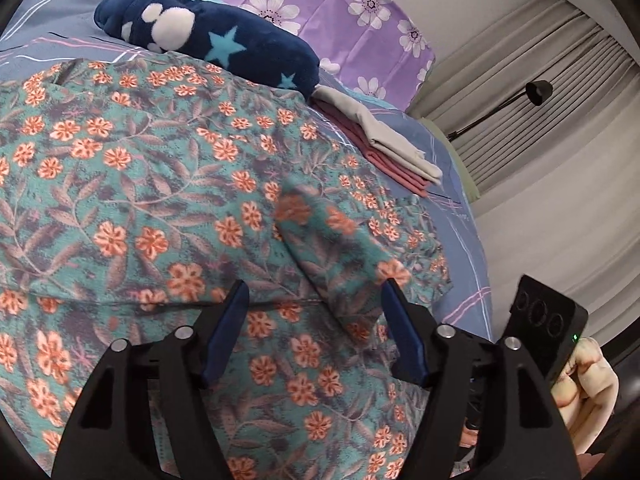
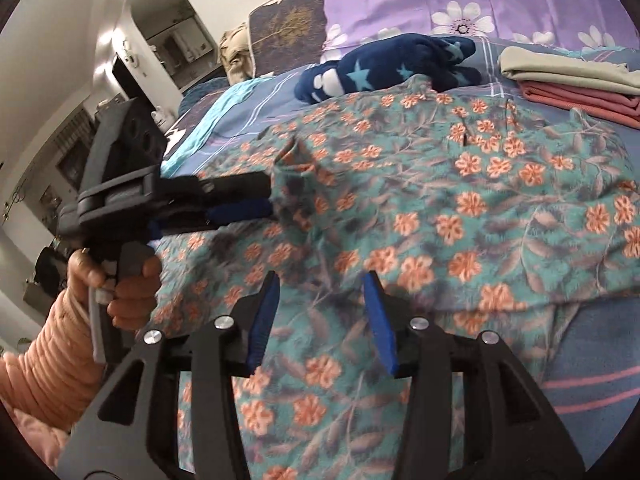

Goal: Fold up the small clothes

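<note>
both jaws apart (over floral garment (image 1: 140, 200))

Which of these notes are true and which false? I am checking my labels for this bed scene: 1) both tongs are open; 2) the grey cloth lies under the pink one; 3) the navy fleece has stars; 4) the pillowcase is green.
1) The left tongs and right tongs are open above the teal floral garment. True.
2) The folded grey cloth lies under the folded pink cloth. False: grey lies on top.
3) The navy fleece bundle has light-blue stars. True.
4) The flowered pillowcase is green. False: it is purple with white flowers.
</note>
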The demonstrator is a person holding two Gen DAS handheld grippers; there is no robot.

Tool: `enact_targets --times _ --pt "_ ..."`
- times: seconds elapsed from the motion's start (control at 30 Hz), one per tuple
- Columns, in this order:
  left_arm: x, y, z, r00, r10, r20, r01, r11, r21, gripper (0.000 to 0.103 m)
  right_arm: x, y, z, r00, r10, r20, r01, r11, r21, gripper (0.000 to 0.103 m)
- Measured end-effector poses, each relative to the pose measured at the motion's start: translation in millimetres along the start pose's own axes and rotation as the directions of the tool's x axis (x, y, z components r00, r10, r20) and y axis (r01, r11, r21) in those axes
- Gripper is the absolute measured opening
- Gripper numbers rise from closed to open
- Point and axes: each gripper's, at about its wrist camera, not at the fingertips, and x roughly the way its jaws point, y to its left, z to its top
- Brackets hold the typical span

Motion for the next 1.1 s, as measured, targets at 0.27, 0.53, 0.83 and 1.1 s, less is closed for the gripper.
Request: enact_targets --times 0.27,0.53,0.83,1.1 --pt "4 7 1 1.000 -0.026 0.006 0.027 0.998 -0.055 0.072 24 37 0 0.988 0.116 -0.102 -0.129 0.983 -0.128 0.054" --pt "15 -32 1 0.994 0.106 0.010 -0.106 0.983 0.147 0.002 -13 13 -16 0.999 0.018 -0.040 -0.020 0.998 -0.057 0.056" --pt "-75 -106 65 0.948 0.153 0.279 -0.254 0.892 0.375 0.002 -27 -37 -28 0.987 -0.158 0.010 0.155 0.979 0.135 0.062" --pt "-131 -26 87 0.848 0.400 0.349 -0.494 0.834 0.246 0.002 -16 -24 -32 0.980 -0.199 -0.003 0.199 0.978 0.060 0.074"
